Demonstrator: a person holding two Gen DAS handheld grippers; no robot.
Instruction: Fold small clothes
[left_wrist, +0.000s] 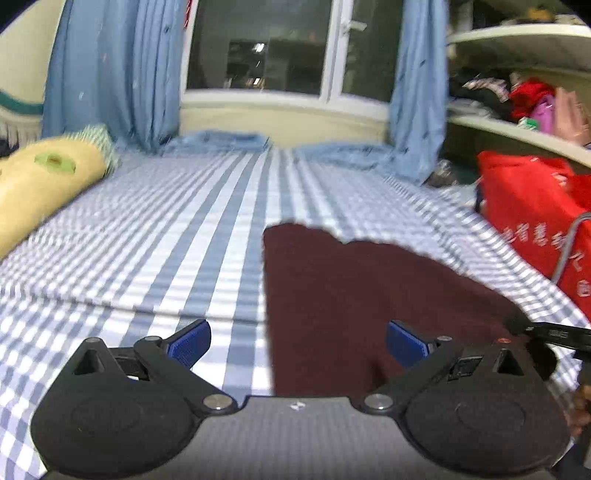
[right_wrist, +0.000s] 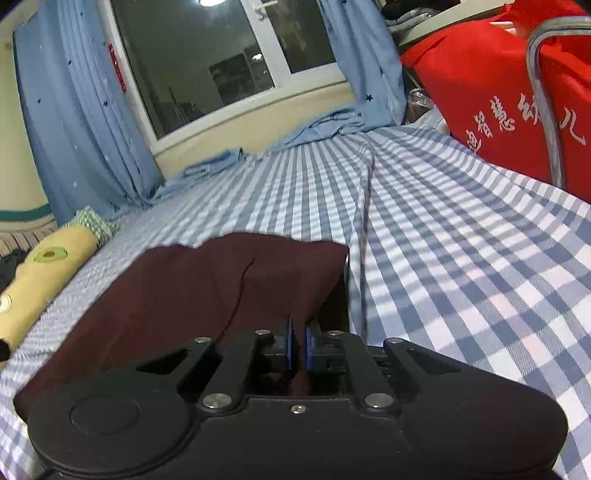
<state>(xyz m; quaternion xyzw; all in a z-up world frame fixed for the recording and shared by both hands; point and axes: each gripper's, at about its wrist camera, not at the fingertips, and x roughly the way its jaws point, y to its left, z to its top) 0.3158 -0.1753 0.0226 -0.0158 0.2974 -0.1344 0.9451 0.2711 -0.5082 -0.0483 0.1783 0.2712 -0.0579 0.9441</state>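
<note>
A dark maroon garment (left_wrist: 369, 288) lies flat on the blue-and-white checked bed sheet (left_wrist: 166, 240). In the left wrist view my left gripper (left_wrist: 298, 341) stands wide open just above the cloth's left edge, with nothing pressed between its blue pads (left_wrist: 190, 341). The right wrist view shows the same garment (right_wrist: 207, 288), its near right corner lifted into a fold. My right gripper (right_wrist: 299, 332) is shut on that corner, and maroon cloth shows between its two blue pads.
A yellow pillow (left_wrist: 44, 184) lies at the left of the bed. A red bag (right_wrist: 480, 92) with a grey handle stands at the right edge. Blue curtains (left_wrist: 110, 74) and a window are at the far end, and shelves with clothes (left_wrist: 517, 103) at the right.
</note>
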